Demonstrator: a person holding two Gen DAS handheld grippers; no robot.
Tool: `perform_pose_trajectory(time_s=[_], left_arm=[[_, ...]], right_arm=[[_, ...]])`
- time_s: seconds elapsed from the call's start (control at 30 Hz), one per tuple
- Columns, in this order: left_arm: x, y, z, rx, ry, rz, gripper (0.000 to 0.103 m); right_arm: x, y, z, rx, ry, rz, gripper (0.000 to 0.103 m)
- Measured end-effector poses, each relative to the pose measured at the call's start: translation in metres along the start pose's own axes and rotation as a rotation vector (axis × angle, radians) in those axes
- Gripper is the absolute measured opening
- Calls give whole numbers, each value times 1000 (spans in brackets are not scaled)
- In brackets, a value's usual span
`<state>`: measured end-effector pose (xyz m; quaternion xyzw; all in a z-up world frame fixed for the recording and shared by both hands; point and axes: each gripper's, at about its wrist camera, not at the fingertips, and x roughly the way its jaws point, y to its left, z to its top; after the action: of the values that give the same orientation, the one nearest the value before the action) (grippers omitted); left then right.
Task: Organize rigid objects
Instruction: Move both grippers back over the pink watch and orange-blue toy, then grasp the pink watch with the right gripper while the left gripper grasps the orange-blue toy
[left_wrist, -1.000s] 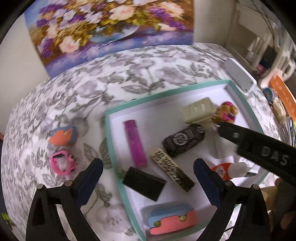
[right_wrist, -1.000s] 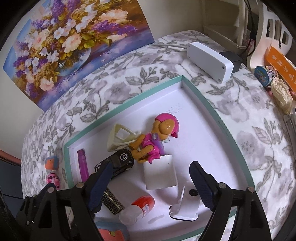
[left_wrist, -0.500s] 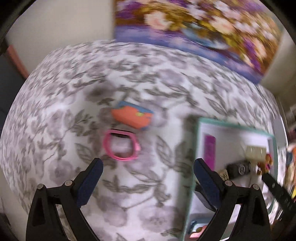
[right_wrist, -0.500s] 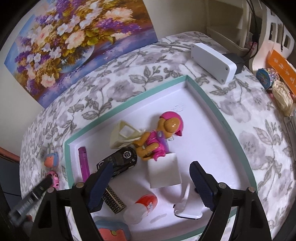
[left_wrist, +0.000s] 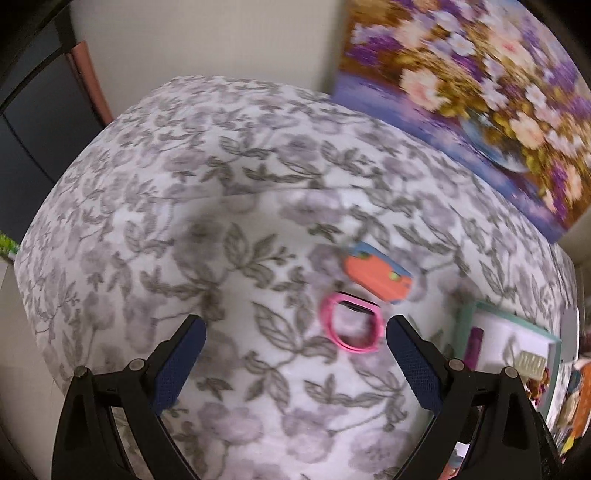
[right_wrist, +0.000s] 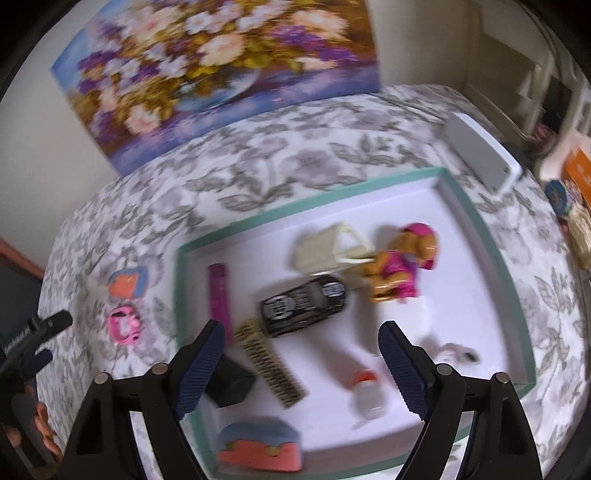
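- Toys and trinkets wait on a flower-print tablecloth as I steer both grippers from afar; my left gripper hangs over the cloth with its blue-padded fingers spread wide and nothing between them.
- Just beyond the left gripper's right-hand finger lies a pink wristband, flat on the cloth, and just past it an orange-and-blue toy; the two sit close together, outside the tray.
- My right gripper hovers above the teal-rimmed tray, fingers likewise parted and empty.
- Under and between those fingers, on the tray's white floor: a black toy car, a gold-and-black bar, a black block by the left finger, and a white bottle with a red band.
- Farther in, I see a purple stick along the tray's left wall, a cream toy house and a pink-helmeted puppy figure touching it.
- At the tray's near edge rests a second orange-and-blue toy.
- A white box lies on the cloth beyond the tray's far corner; a flower painting leans against the wall behind.
- The picture is blurred, so finer detail escapes me.
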<state>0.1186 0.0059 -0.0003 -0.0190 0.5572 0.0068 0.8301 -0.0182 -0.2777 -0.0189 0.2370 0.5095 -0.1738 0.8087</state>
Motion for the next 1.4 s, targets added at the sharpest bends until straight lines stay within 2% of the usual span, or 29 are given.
perform_pose_trajectory(time_s=[0.37,0.67,1.03,1.4], left_arm=[[23,40,12,-50,46,-19,98],[54,52,11,-69,122,-38,98],[87,59,14,-76,164,22,98],[100,76,18,-115,170,87,98]], right_arm=[[12,87,-16,-154,20,93,87],[36,144,-26,-251,45,102,87],[63,178,-29,-303,71,107,87],[82,202,-32,-331,85,114,87]])
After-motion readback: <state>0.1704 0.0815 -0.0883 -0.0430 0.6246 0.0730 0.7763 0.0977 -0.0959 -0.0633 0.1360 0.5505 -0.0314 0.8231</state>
